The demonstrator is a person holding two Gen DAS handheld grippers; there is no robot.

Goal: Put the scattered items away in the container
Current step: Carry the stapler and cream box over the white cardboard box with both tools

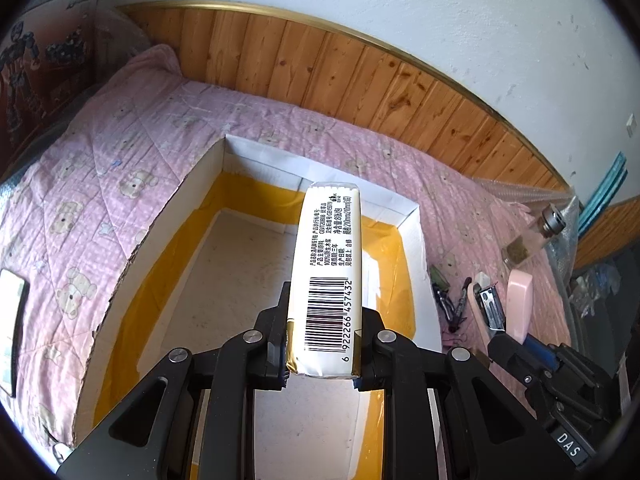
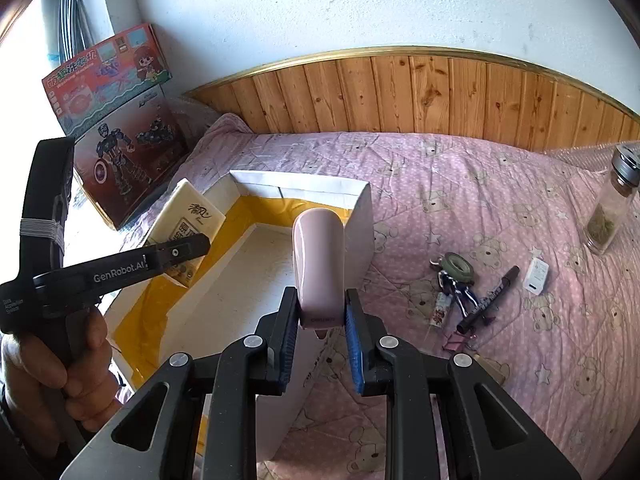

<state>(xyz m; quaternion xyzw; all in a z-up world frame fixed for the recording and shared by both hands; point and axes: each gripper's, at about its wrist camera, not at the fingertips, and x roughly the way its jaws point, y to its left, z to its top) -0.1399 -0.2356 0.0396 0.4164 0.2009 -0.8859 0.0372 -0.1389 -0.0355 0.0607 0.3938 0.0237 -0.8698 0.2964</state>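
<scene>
Below both sets of fingers sat the big box (image 1: 224, 280), open for dropping. Left gripper (image 1: 324, 354) squeezed the tissue pack (image 1: 328, 272) over it. Right gripper (image 2: 322, 338) pinched the pink stapler (image 2: 319, 264) above the box wall.

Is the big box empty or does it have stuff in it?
Empty, as far as shows: the box floor is bare, and the tissue pack hangs above it in the left gripper.

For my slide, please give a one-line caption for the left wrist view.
Left gripper holds a tissue pack above the open cardboard box on the pink quilt.
</scene>
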